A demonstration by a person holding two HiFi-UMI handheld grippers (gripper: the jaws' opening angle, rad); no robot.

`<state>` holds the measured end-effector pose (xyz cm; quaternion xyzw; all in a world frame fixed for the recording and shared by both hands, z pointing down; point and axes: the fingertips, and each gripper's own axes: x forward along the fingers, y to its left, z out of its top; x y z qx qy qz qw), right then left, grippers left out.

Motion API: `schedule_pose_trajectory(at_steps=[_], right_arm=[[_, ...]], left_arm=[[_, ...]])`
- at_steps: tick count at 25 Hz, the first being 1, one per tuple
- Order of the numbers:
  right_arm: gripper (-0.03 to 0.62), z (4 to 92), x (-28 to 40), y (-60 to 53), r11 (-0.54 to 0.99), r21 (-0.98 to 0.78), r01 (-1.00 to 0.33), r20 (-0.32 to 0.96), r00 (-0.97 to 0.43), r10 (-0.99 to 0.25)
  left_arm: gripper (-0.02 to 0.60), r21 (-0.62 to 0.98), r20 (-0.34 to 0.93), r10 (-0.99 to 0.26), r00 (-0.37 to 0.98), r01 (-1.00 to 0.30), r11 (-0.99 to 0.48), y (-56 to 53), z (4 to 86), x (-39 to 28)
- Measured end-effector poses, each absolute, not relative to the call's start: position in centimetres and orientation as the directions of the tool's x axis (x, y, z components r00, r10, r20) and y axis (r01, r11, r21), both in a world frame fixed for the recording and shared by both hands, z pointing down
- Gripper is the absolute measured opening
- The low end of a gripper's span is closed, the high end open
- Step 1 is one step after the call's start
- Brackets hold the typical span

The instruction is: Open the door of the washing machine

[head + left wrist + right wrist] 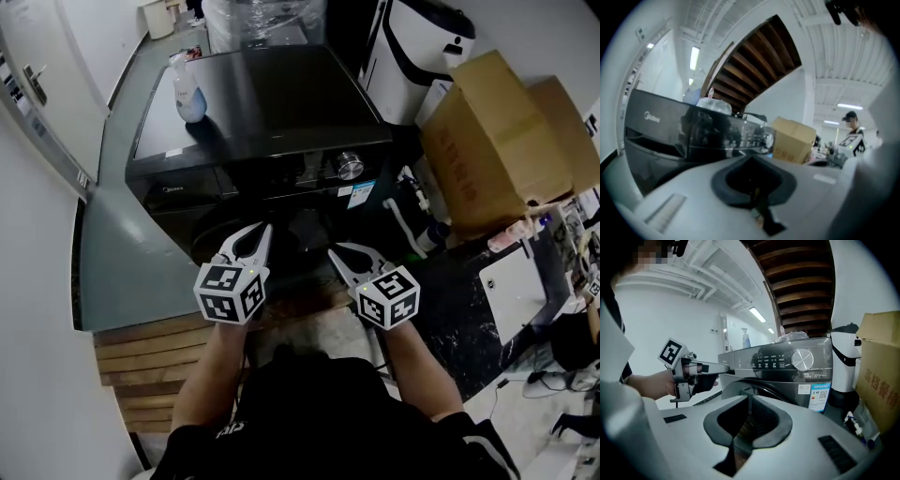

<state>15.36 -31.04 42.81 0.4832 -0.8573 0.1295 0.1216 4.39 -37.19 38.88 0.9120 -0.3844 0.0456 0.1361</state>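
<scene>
1. A white wall (pixel 37 328) is running down the left of the room, and a grey floor (pixel 122 272) is stretching along that side of the washing machine. In the gripper views, dark wooden slats (pixel 759 56) are slanting overhead beside a white ceiling with strip lights.
2. The washing machine (pixel 262 103), black and glossy, is standing in the middle of the head view with its flat top facing up. Its round door (pixel 774 391) is sitting closed below the control panel, facing the person.
3. A cardboard box (pixel 497 141) is leaning just right of the machine. A white appliance (pixel 422 47) is standing behind the box.
4. Wooden boards (pixel 150 361) are lying on the floor in front of the machine, under the person's arms.
5. A dark speckled surface (pixel 459 309) is lying at the right, cluttered along its far edge.
6. The left gripper (pixel 266 230) is hovering in front of the door with its jaws pressed together and holding nothing.
7. The right gripper (pixel 334 252) is hovering beside it, near the door. Its jaws are all but closed, showing only a thin slit with nothing in it.
8. A spray bottle (pixel 187 94) is standing upright on the machine's top, near the left edge.
9. A silver dial (pixel 350 166) is sitting on the control panel, toward its right end.
</scene>
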Motion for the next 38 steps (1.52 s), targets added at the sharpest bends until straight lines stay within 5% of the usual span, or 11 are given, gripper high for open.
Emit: schedule_pose_trajectory(at_steps=[22,38], right_arm=[[0.192,50.5,20.7,-41.5,0.575,0.055,-0.816,0.605,-0.430,-0.669],[0.194,55.4,20.3,-43.5,0.730,0.064,-0.681,0.738,-0.460,-0.494]], left_arm=[[0.008,0.214,0.216,-0.729,0.650,-0.760,-0.614,-41.8,39.8,5.2],[0.009,0.179,0.274,-0.762,0.587,-0.809,-0.559,-42.0,40.2,5.5]])
